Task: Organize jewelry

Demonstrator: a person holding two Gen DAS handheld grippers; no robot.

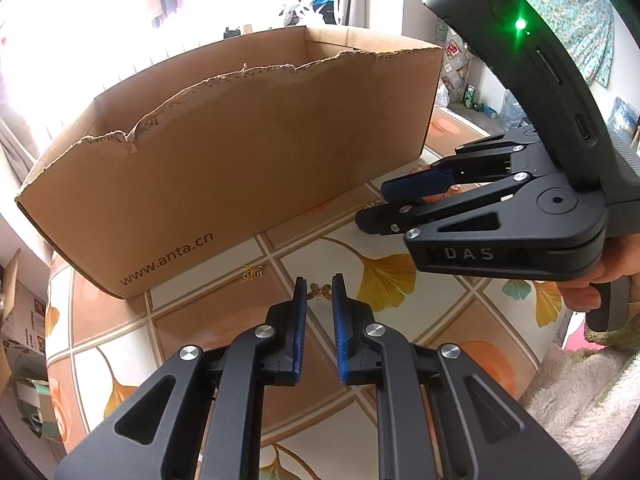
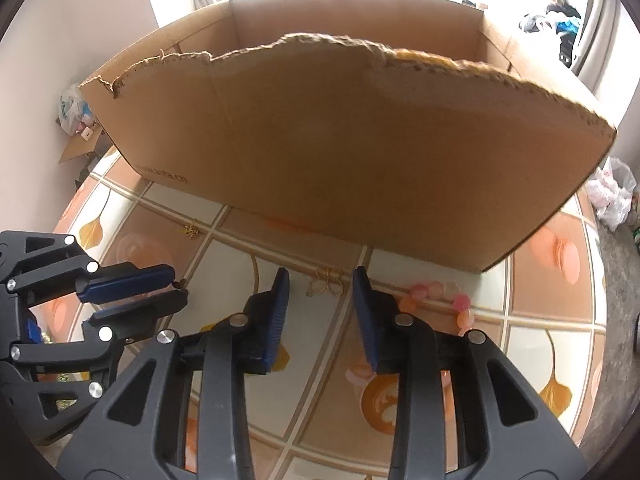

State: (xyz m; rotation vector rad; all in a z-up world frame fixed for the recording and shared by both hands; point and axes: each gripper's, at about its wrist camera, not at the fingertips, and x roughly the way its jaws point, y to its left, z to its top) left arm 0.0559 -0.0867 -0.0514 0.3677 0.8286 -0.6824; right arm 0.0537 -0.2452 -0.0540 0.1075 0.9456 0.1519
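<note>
The cardboard box [image 1: 240,152] is matt brown paperboard, its top edge torn rough. The tabletop [image 1: 400,248] looks glossy and smooth. At lower right, fluffy cream cloth [image 1: 592,392]. The butterfly charm [image 1: 319,292] is dull gold metal.

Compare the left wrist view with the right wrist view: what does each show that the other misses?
Only the left wrist view shows a hand on the right gripper and its green light. Only the right wrist view shows the pink bead bracelet and the thin gold piece between the right jaws. Both show the cardboard box and patterned table.
</note>
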